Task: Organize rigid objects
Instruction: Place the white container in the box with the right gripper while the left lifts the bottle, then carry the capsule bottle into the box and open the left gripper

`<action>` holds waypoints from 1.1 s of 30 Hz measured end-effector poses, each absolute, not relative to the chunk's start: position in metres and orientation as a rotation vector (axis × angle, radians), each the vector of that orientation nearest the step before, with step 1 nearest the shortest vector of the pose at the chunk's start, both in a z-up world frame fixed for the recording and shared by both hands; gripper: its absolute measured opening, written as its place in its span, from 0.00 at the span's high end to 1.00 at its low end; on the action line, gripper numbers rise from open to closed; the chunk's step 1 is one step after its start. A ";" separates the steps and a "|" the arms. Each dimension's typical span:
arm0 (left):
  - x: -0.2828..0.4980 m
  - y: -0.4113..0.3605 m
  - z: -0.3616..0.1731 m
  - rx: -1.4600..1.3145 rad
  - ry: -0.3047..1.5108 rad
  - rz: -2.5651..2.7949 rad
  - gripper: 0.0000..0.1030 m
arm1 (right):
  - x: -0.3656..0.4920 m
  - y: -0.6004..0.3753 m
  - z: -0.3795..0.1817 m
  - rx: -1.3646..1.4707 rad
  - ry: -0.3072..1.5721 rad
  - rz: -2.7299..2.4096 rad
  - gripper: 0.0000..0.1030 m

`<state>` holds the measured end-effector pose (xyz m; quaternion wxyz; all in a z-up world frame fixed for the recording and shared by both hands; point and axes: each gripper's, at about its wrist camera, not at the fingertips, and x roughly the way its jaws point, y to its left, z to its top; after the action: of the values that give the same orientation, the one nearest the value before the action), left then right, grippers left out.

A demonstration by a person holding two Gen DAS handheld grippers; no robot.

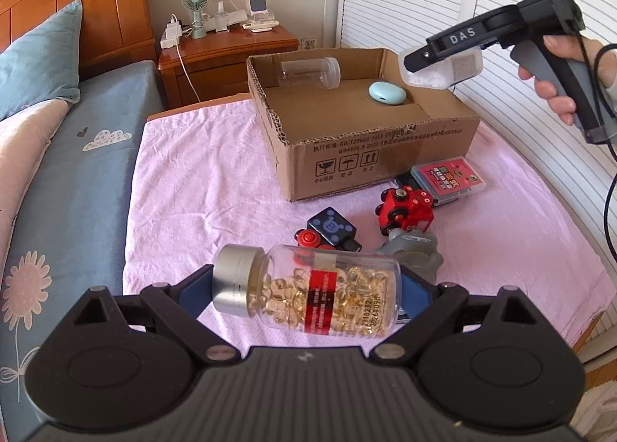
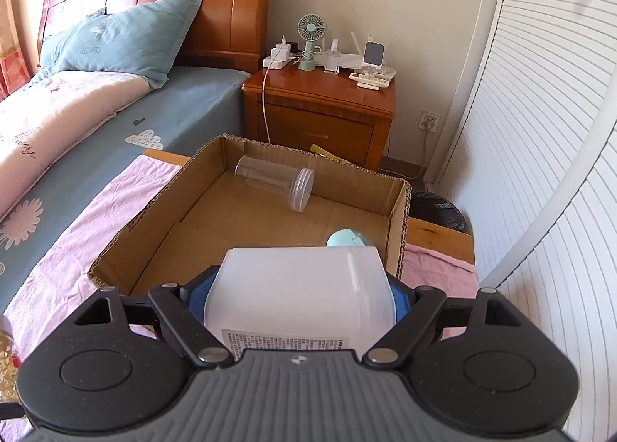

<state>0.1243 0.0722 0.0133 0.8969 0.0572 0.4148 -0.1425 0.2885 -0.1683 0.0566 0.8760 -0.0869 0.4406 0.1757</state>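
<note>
Red toy train [image 1: 405,208] beside cardboard box [image 1: 370,168]

Pink cloth [image 1: 200,179], brown cardboard box [image 1: 385,160], mint-green case [image 1: 386,92], red toy train [image 1: 405,208].

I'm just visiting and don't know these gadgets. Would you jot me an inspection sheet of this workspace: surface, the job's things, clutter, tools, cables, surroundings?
Surface: pink cloth over a table beside a bed.
Job's things: cardboard box holding a clear jar on its side and a mint case; capsule bottle; white tub.
Clutter: red toy train, card box, black cube, grey toy on the cloth.
Tools: left tool shut on the capsule bottle; right tool shut on the white tub, over the box.
Cables: black lead from the right tool; white charger cable.
Surroundings: nightstand with fan, louvred doors.
</note>
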 end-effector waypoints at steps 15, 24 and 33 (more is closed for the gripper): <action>0.135 0.063 0.017 0.126 0.867 -0.311 0.08 | 0.285 -0.185 0.030 -0.068 0.979 0.297 0.00; 0.146 0.049 0.031 0.138 0.883 -0.325 0.08 | 0.235 -0.199 0.031 -0.027 1.084 0.234 0.00; 0.180 0.021 0.058 0.190 0.859 -0.319 0.08 | 0.175 -0.211 0.026 0.052 1.069 0.182 0.00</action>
<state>0.1804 0.0211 0.0581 0.8925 0.0917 0.4141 -0.1537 0.1747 -0.2110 0.0261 0.8561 0.0246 0.5088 0.0868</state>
